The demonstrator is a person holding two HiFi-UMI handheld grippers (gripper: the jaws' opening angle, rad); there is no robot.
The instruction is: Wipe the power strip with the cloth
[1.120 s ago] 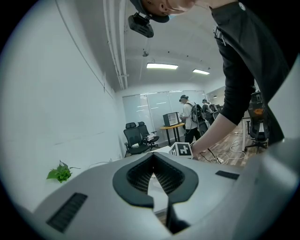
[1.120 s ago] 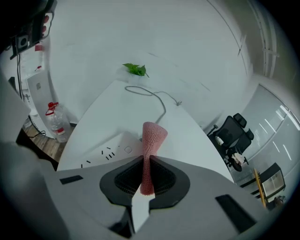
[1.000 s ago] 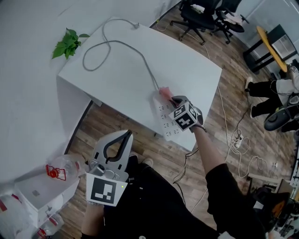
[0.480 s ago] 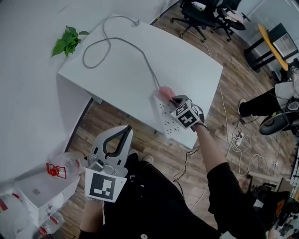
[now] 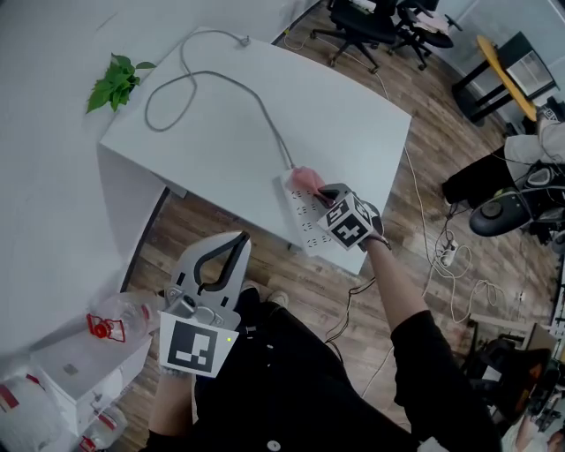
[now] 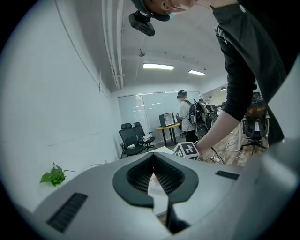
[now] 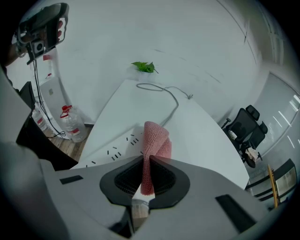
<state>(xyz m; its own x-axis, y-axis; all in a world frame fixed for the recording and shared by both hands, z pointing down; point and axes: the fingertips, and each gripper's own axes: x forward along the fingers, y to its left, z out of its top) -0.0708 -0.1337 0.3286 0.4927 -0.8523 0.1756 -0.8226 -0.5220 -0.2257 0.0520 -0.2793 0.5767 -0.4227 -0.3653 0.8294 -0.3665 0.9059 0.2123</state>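
A white power strip lies near the front edge of the white table; its grey cable loops toward the far corner. My right gripper is shut on a pink cloth that rests on the cable end of the strip. In the right gripper view the cloth stands pinched between the jaws of the right gripper, with the strip just beyond. My left gripper hangs low over the floor, away from the table, shut and empty; the left gripper points toward the table.
A green leafy sprig lies at the table's far left. Office chairs stand beyond the table. Water bottles and a white box sit on the floor at left. Loose cables and a seated person are at right.
The right gripper has drawn the cloth a little along the strip toward the near edge. The person at right has shifted. The left gripper has barely moved.
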